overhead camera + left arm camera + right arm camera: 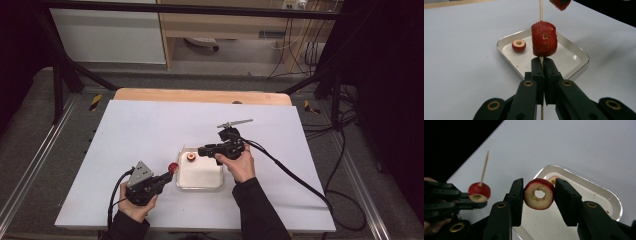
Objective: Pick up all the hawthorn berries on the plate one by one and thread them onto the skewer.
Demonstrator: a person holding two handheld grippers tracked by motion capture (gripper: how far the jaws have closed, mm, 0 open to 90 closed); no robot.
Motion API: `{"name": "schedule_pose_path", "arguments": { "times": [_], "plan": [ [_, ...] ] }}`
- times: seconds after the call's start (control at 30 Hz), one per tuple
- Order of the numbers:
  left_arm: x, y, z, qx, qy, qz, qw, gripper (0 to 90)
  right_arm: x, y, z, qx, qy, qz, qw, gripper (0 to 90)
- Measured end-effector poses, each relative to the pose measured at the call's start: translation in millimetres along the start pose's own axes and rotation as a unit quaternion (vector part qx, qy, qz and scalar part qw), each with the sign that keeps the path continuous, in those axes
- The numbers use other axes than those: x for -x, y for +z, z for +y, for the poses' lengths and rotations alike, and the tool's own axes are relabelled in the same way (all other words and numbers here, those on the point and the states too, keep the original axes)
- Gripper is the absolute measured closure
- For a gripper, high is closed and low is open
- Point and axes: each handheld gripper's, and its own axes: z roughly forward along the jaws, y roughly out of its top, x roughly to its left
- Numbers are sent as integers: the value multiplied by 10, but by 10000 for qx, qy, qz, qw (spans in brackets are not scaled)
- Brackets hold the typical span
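- You are working with red fruit pieces, round and cored, with pale flesh around each hole; the skin looks dull and finely speckled.
- Three pieces are showing: one threaded on a thin wooden skewer (541,10), one gripped in the air, and one lying in the tray.
- The tray (216,184) is a shallow square of shiny metal with rounded corners, sitting on a smooth white table (145,130).
- Your left gripper (543,65) is pinching the skewer, its jaws closed tight on the stick. The skewered piece (544,38) is sitting just above the jaw tips, near the tray's left edge in the high view.
- Your right gripper (538,195) is holding a ring-shaped piece (539,194) between its pads, jaws part-way open around it, above the tray. The core hole is facing the camera.
- The loose piece (518,45) is resting inside the tray, hole upward, near its far side.
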Motion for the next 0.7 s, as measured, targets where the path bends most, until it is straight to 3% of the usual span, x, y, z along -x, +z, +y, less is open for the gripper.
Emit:
{"name": "schedule_pose_path", "arguments": {
  "times": [0.03, 0.07, 0.1, 0.17, 0.23, 0.27, 0.3, 0.37, 0.4, 0.43, 0.5, 0.53, 0.57, 0.6, 0.63, 0.67, 0.7],
  "plan": [
    [3, -6, 2, 12, -5, 1, 10000, 882, 0, 0, 0, 0, 0, 0, 10000, 604],
    [6, -12, 6, 30, -14, -3, 10000, 882, 1, -25, -28, 150, 90, 73, 9998, 604],
    [11, -15, 8, 46, -40, -11, 10000, 882, 5, -69, -87, 479, 243, 272, 9982, 604],
    [20, -21, 13, 62, -43, -7, 10000, 882, 5, -90, -116, 636, 323, 359, 9968, 604],
    [31, -22, 17, 58, -63, -28, 10000, 882, 9, -143, -199, 1079, 510, 531, 9914, 604],
    [37, -24, 18, 59, -74, -38, 9999, 882, 9, -143, -199, 1079, 510, 531, 9914, 604],
    [43, -26, 20, 56, -78, -51, 9999, 883, 11, -172, -247, 1390, 631, 620, 9863, 604],
    [58, -29, 25, 65, -109, -72, 9999, 883, 14, -190, -290, 1669, 708, 652, 9813, 604],
    [66, -30, 28, 68, -127, -87, 9999, 883, 14, -190, -290, 1669, 708, 652, 9813, 604],
    [73, -31, 30, 68, -137, -101, 9998, 883, 21, -201, -329, 1929, 801, 729, 9752, 604],
    [88, -33, 35, 72, -152, -127, 9998, 883, 24, -200, -360, 2137, 851, 781, 9701, 604],
    [96, -34, 37, 68, -161, -142, 9997, 883, 24, -200, -360, 2137, 851, 781, 9701, 604],
    [106, -34, 39, 71, -179, -156, 9997, 883, 19, -197, -374, 2217, 888, 826, 9675, 605],
    [113, -34, 40, 73, -177, -169, 9997, 882, 6, -185, -396, 2376, 946, 901, 9625, 605],
    [122, -34, 42, 68, -186, -185, 9996, 882, 6, -185, -396, 2376, 946, 901, 9625, 605],
    [131, -33, 43, 70, -192, -199, 9996, 882, -12, -174, -408, 2528, 957, 959, 9580, 605],
    [141, -35, 45, 71, -193, -212, 9996, 882, -12, -174, -408, 2528, 957, 959, 9580, 605]
  ]
}}
